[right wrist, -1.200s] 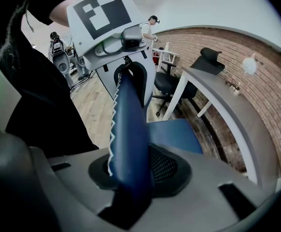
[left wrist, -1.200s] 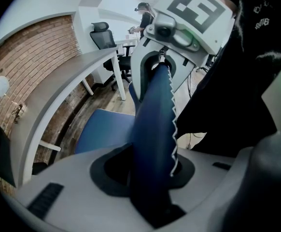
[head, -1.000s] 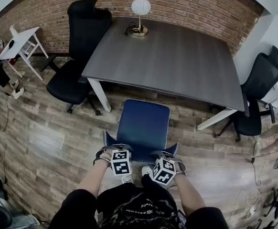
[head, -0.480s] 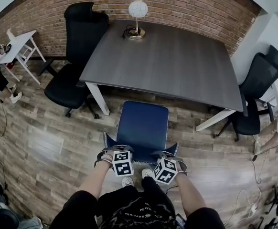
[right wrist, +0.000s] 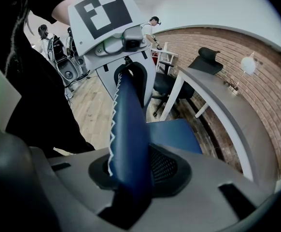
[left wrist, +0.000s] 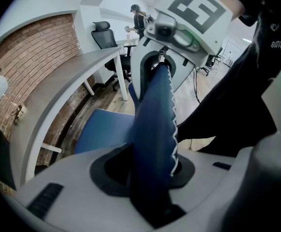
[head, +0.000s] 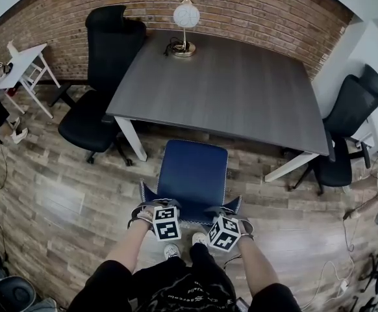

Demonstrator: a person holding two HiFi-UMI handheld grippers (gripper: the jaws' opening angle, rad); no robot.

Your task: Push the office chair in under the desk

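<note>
The blue office chair (head: 193, 171) stands on the wood floor just in front of the grey desk (head: 228, 83), with the front of its seat near the desk's edge. Its backrest faces me. My left gripper (head: 150, 207) is shut on the left part of the backrest's top edge, and my right gripper (head: 232, 208) is shut on the right part. In the left gripper view the blue backrest (left wrist: 155, 105) with white zigzag stitching runs up between the jaws of the gripper (left wrist: 147, 170). The right gripper view shows the same backrest (right wrist: 131, 124) clamped in the right gripper (right wrist: 131, 170).
White desk legs (head: 132, 138) (head: 293, 166) flank the gap ahead of the chair. A black chair (head: 101, 109) stands at the desk's left side, another (head: 348, 129) at its right. A lamp (head: 186, 18) is on the far edge, a small white table (head: 23, 60) at far left.
The head view has drifted a little. Chair, desk and both grippers keep the same places relative to each other.
</note>
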